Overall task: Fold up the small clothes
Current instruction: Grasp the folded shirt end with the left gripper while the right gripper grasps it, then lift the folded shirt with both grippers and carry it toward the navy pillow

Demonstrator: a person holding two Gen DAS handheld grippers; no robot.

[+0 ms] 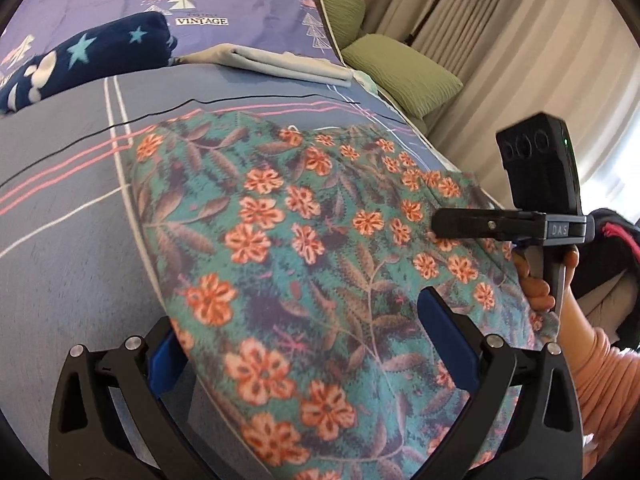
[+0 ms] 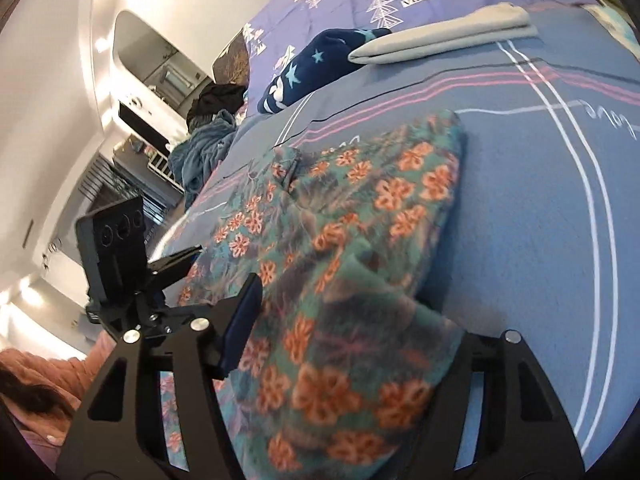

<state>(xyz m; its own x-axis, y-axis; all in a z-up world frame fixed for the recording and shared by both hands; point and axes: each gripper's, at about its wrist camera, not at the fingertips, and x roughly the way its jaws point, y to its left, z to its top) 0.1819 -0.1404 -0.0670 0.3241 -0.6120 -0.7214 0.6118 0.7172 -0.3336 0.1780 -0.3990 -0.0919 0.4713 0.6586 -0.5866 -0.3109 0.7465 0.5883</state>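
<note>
A teal garment with orange flowers [image 1: 304, 232] lies spread on the bed; it also shows in the right wrist view [image 2: 360, 232]. My left gripper [image 1: 296, 344] is open, its two fingers standing wide apart on either side of the garment's near edge. My right gripper [image 2: 352, 344] is open too, with a raised fold of the cloth lying between its spread fingers; the right finger is partly hidden by cloth. The right gripper shows in the left wrist view [image 1: 440, 224] at the garment's right edge, and the left gripper shows in the right wrist view [image 2: 188, 256] at its left edge.
A folded grey cloth [image 1: 280, 64] and a navy star-patterned garment [image 1: 80, 60] lie further up the bed. Green pillows [image 1: 400, 72] and curtains [image 1: 520, 52] are to the right. A heap of dark clothes [image 2: 208, 128] sits at the bed's far left.
</note>
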